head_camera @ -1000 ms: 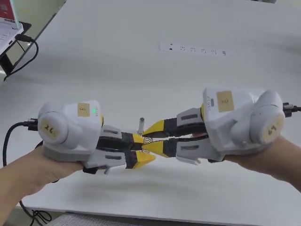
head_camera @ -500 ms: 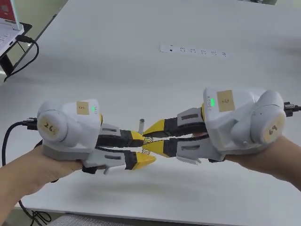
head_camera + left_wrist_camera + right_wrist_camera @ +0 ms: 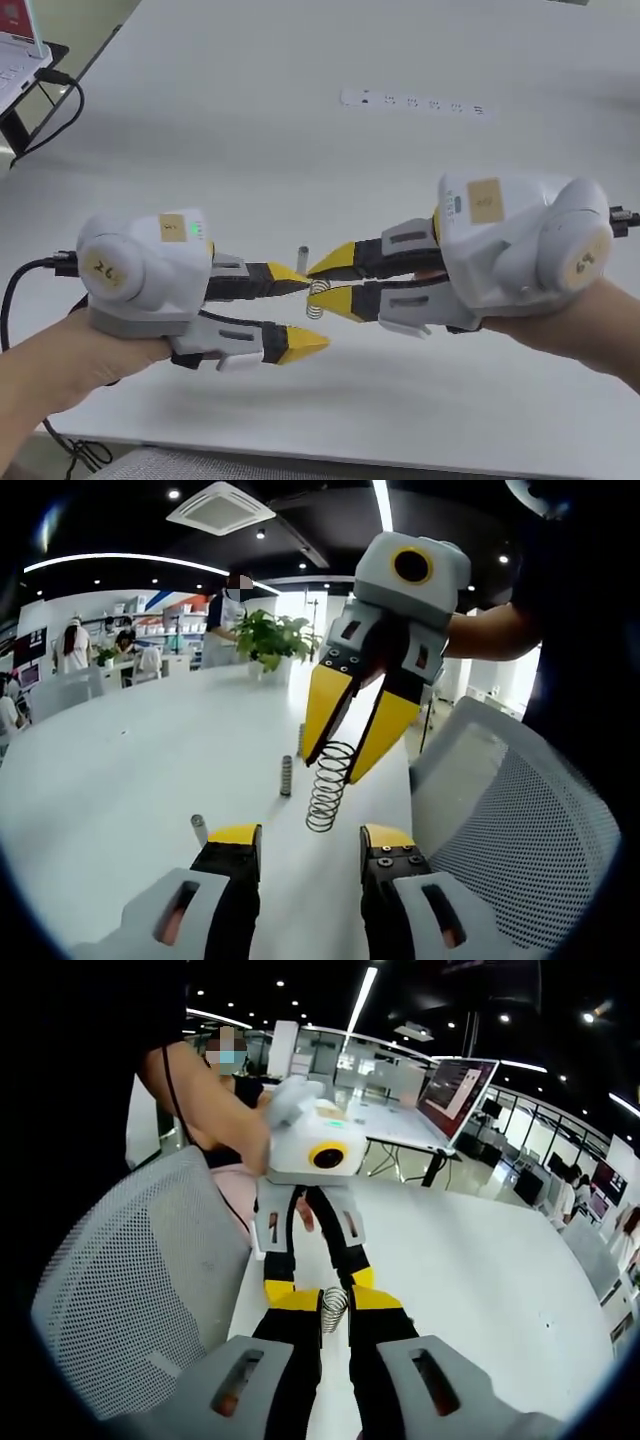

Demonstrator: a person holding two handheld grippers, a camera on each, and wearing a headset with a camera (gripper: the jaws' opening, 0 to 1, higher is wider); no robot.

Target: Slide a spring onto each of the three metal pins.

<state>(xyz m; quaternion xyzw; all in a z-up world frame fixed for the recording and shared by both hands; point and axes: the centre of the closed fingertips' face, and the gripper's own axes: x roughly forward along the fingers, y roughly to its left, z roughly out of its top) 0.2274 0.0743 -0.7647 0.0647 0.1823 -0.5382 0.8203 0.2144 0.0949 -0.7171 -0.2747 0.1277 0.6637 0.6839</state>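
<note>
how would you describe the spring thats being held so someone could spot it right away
Start at the near edge of the white table, where the right hand-held gripper reaches in with yellow-tipped jaws. The spring is the silvery wire coil pinched at its top end between those jaws. It hangs tilted in the air, whereas the metal pin behind it stands upright on the table.

1. A white power strip (image 3: 415,105) is lying on the white table (image 3: 200,150), well beyond the tips of the left gripper (image 3: 308,312) and right gripper (image 3: 318,280).
2. A laptop (image 3: 15,45) is sitting far out past the left gripper.
3. A grey mesh chair (image 3: 130,1260) is standing near both grippers.
4. A potted plant (image 3: 272,640) is sitting far behind the right gripper.
</note>
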